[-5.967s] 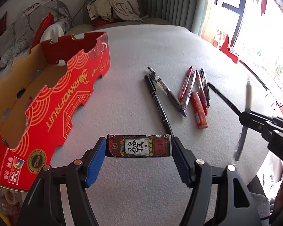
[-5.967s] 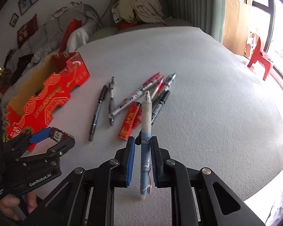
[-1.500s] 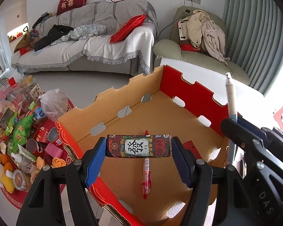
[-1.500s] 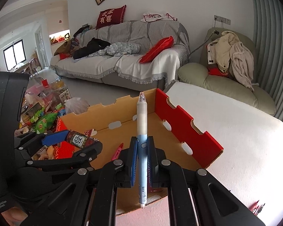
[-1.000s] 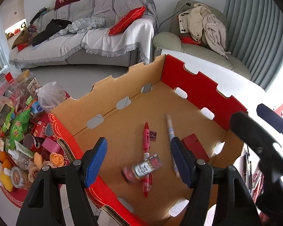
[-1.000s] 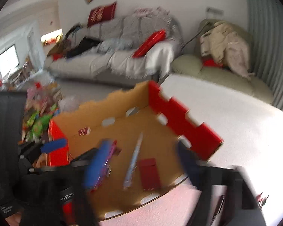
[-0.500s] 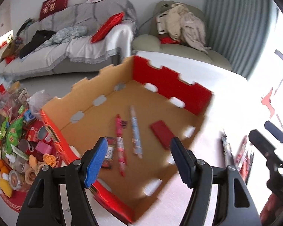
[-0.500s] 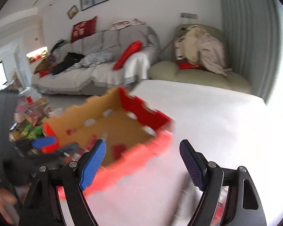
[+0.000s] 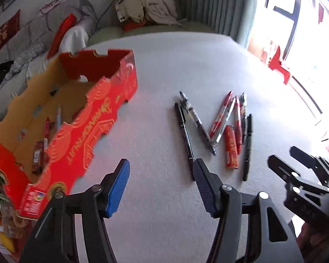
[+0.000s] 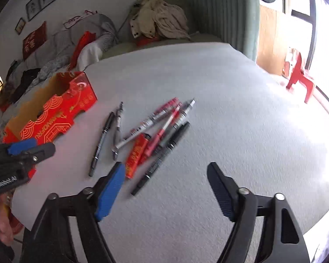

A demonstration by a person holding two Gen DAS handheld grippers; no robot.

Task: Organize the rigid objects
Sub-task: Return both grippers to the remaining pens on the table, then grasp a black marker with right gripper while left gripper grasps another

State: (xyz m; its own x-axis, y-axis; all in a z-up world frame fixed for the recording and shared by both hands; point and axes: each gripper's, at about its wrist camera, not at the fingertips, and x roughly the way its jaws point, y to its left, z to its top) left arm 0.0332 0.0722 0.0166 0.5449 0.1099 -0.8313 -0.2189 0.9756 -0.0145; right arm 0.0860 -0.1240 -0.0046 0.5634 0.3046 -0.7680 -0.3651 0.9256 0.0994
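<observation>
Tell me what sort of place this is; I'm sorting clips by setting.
Most likely a home living room: a sofa with a red cushion, an armchair heaped with clothes, framed pictures on the wall, and a table holding pens and a cardboard box.

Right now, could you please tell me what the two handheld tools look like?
Both are black plastic frames with silver pivot bolts. The left tool has a bright blue ribbed pad on one finger and a dark navy one on the other; the right tool matches. White "GenRobot.AI" lettering marks the left tool's body in the right wrist view. No cables or sleeves show.
</observation>
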